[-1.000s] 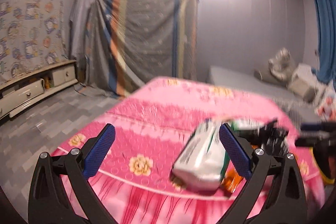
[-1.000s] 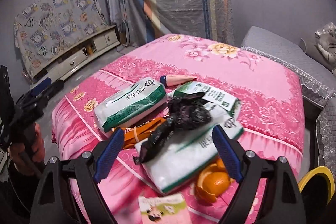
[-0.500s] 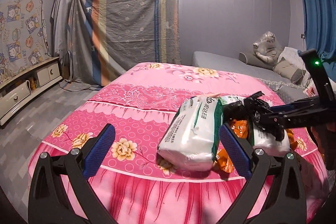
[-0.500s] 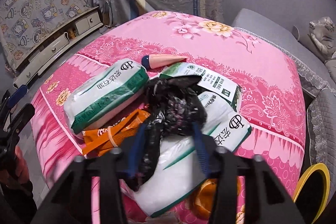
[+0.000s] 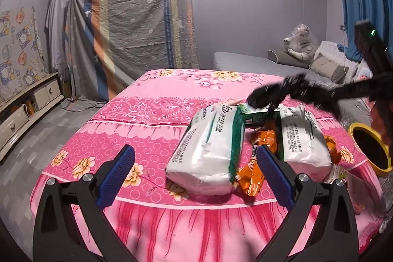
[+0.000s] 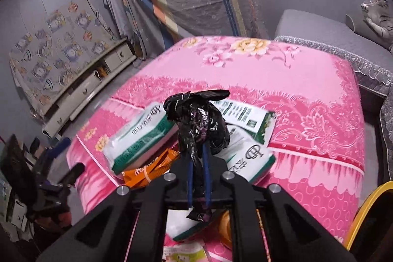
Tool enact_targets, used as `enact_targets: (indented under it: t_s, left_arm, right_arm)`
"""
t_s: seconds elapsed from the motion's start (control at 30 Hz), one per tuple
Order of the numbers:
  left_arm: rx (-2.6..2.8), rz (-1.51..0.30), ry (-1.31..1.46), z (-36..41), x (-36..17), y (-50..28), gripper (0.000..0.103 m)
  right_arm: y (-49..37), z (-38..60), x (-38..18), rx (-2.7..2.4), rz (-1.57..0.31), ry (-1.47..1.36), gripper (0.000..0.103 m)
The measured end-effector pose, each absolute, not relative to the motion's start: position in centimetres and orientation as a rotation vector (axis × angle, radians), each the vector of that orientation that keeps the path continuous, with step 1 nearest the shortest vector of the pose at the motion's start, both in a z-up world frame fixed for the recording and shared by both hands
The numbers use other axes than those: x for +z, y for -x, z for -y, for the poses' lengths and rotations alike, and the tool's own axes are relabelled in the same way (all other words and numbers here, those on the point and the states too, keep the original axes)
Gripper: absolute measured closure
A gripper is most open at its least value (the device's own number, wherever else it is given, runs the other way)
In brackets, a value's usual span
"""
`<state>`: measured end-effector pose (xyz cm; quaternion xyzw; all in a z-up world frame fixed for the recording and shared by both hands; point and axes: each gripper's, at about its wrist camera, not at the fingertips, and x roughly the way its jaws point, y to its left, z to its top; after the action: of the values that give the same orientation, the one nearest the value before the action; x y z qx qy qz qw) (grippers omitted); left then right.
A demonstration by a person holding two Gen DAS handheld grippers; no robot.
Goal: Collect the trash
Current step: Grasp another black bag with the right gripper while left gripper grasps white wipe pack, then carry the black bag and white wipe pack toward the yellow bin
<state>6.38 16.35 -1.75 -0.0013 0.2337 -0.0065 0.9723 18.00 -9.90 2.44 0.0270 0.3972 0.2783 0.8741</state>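
on the pink flowered bed (image 5: pixel 157 114), a heap of trash lies near the front edge: two white-and-green packs (image 5: pixel 211 151) side by side, with an orange wrapper (image 5: pixel 253 178) between them. the right gripper (image 6: pixel 197 171) has just clenched on a crumpled black plastic bag (image 6: pixel 199 122), which bulges past its blue pads above the packs. the left gripper (image 5: pixel 194 173) is released, its pads wide apart, low before the near pack and touching nothing. a yellow-rimmed bin (image 5: pixel 368 129) stands beside the bed at the right.
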Motion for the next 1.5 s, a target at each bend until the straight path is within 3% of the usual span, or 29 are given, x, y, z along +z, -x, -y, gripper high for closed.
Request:
enact_targets:
  t_s: [0.3, 0.93, 1.13, 1.2, 1.27, 1.5]
  left_arm:
    - [-0.178, -0.641, -0.028, -16.2, -3.3, -12.6, 0.008]
    - [-0.263, -0.933, -0.094, -15.3, -7.5, -22.9, 0.009]
    - [-0.249, -0.951, -0.062, -16.1, -8.4, -23.3, 0.029]
    - [-0.247, -0.936, -0.035, -16.5, -8.0, -22.9, 0.043]
    - [-0.25, -0.916, 0.0, -17.1, -7.2, -22.3, 0.051]
    - [-0.191, -0.779, 0.082, -19.9, -4.2, -18.8, 0.057]
  right_arm:
    - [-14.6, 12.0, 5.7, 0.67, -0.758, -0.108, 0.097]
    - [-13.4, 13.2, 6.0, 0.721, -0.734, -0.16, 0.097]
    - [-13.1, 13.8, 5.7, 0.713, -0.74, -0.167, 0.097]
    - [-12.9, 13.9, 5.8, 0.715, -0.739, -0.169, 0.097]
    - [-12.6, 14.2, 6.0, 0.717, -0.735, -0.179, 0.097]
    - [-11.7, 15.4, 6.4, 0.707, -0.724, -0.194, 0.097]
